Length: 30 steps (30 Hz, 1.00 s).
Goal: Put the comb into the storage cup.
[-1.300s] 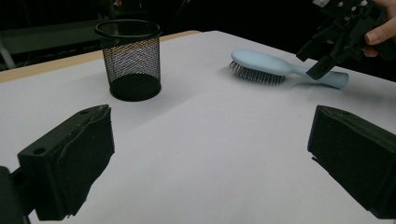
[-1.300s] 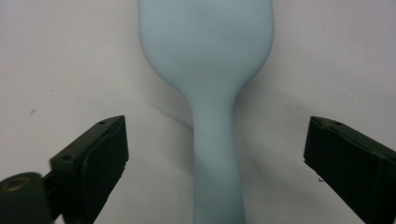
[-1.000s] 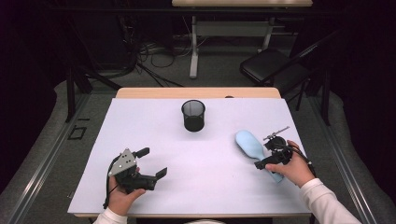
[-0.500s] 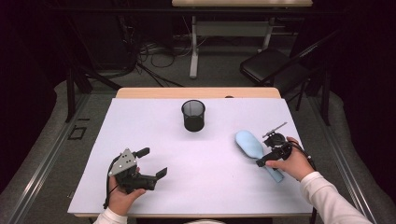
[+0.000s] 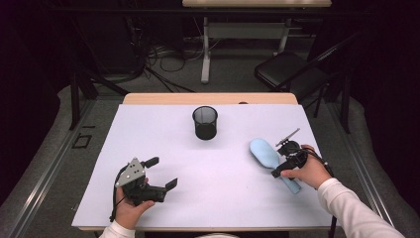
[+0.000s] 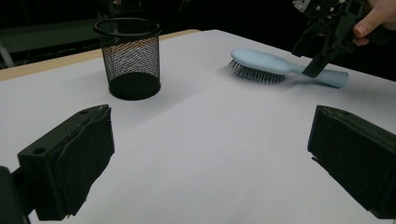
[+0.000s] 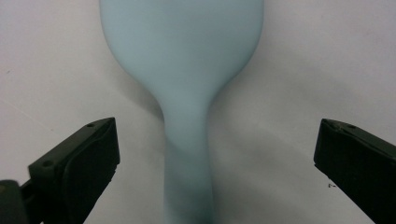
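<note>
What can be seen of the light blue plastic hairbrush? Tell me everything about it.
The light blue plastic hairbrush has an oval head narrowing into a slim, smooth handle. It lies flat on the white table cover, bristles down, at the person's right, head pointing toward the black mesh cup but well apart from it. The right gripper is open over the handle, one jaw to each side, neither touching it.

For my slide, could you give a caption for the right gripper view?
Open right gripper poised over the light blue hairbrush, jaws either side of its handle.
</note>
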### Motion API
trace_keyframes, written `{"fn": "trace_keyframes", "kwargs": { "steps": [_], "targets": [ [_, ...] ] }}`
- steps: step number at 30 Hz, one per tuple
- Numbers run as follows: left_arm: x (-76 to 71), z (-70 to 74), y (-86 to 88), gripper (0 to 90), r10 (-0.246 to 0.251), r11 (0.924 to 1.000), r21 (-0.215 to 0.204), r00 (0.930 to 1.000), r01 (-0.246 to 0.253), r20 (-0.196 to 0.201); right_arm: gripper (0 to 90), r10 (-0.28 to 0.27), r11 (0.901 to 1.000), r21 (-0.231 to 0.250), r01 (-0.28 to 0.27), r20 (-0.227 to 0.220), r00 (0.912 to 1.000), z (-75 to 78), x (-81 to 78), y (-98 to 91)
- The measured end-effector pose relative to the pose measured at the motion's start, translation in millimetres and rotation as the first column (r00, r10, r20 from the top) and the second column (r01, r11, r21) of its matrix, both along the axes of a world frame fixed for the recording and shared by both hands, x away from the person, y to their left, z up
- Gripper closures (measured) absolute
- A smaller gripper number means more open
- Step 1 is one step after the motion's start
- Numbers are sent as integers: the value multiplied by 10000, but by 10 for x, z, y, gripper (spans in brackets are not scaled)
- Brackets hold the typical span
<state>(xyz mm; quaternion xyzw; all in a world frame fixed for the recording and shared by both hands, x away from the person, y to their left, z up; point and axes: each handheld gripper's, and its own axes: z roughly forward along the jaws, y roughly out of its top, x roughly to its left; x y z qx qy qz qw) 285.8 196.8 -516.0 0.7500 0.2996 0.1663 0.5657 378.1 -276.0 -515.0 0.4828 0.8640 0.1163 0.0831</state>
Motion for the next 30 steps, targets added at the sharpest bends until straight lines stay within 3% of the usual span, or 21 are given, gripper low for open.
{"fn": "trace_keyframes", "kwargs": {
  "steps": [3,6,7,8,11,16,21,26,30],
  "targets": [
    [-1,0,-2,6,-9,10000,-2,10000,9,-2,0,-107,9999,34,108,-65,9999,1,-3,12],
    [-1,0,-1,6,-6,10000,3,10000,6,1,0,-186,9995,243,182,172,9997,-31,-6,28],
    [-1,0,-1,6,-5,10000,7,10000,5,3,0,-139,9996,-236,134,-219,9997,7,0,34],
    [-1,0,-1,6,-6,10000,6,10000,6,1,0,-13,10000,14,13,18,10000,-22,6,31],
    [-1,0,-2,6,-16,10000,31,10000,16,-19,0,0,9998,-203,-2,-114,9999,-15,14,37],
    [-1,0,-1,6,-18,10000,24,10000,18,2,0,-46,10000,-85,46,71,10000,-30,29,36],
    [-3,-1,-6,6,-2,10000,10,10000,2,21,1,-22,9998,-216,20,-76,10000,-25,39,56],
    [-1,-1,-3,6,-21,10000,45,10000,21,17,13,-208,9998,-16,208,19,9998,-19,36,85],
    [-2,1,0,6,-31,10000,65,10000,31,9,22,-21,10000,19,21,143,9999,-7,49,80]
  ]
}}
